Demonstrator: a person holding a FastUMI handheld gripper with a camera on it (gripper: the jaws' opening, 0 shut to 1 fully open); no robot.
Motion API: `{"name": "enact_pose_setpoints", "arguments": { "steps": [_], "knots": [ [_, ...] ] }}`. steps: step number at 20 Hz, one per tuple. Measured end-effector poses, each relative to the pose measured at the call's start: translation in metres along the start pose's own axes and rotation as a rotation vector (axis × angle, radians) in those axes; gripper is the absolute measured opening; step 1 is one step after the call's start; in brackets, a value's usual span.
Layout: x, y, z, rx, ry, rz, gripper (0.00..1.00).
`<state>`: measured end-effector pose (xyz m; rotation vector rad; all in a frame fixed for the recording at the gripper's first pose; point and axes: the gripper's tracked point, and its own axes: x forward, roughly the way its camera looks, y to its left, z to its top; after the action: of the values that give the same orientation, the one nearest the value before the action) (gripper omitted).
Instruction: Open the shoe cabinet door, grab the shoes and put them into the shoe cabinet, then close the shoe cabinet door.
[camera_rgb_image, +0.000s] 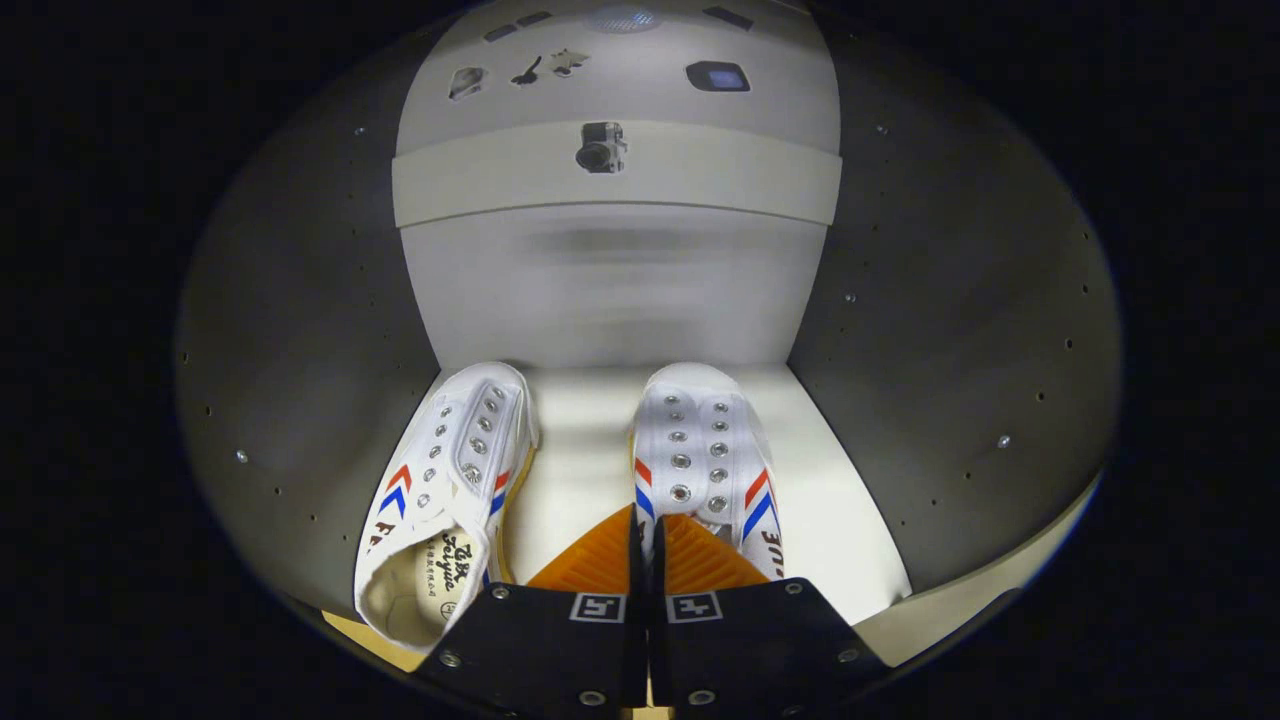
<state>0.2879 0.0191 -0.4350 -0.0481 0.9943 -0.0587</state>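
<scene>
Two white canvas shoes with red and blue chevrons stand on the pale floor of the shoe cabinet (590, 440), toes toward its back. The left shoe (450, 480) leans against the dark left side wall (300, 340), apart from my fingers. The right shoe (705, 450) lies just ahead of my gripper (648, 515); its heel end is hidden behind the fingers. The fingers are closed together, and the shoe's inner side wall runs down into the thin gap between them.
The dark right side wall (950, 340) and a white back panel (615, 290) enclose the compartment. A pale band (700, 170) with a small camera shape crosses above the back panel. A strip of bare cabinet floor separates the two shoes.
</scene>
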Motion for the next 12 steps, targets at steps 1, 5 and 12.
{"name": "enact_pose_setpoints", "arguments": {
  "steps": [1, 5, 12],
  "knots": [
    [0.000, -0.001, 0.000, 0.006, 0.004, 0.005, 0.01],
    [-0.011, -0.003, 0.005, 0.079, -0.035, 0.050, 0.11],
    [-0.090, 0.005, 0.015, 0.017, -0.190, 0.111, 0.36]
  ]
}}
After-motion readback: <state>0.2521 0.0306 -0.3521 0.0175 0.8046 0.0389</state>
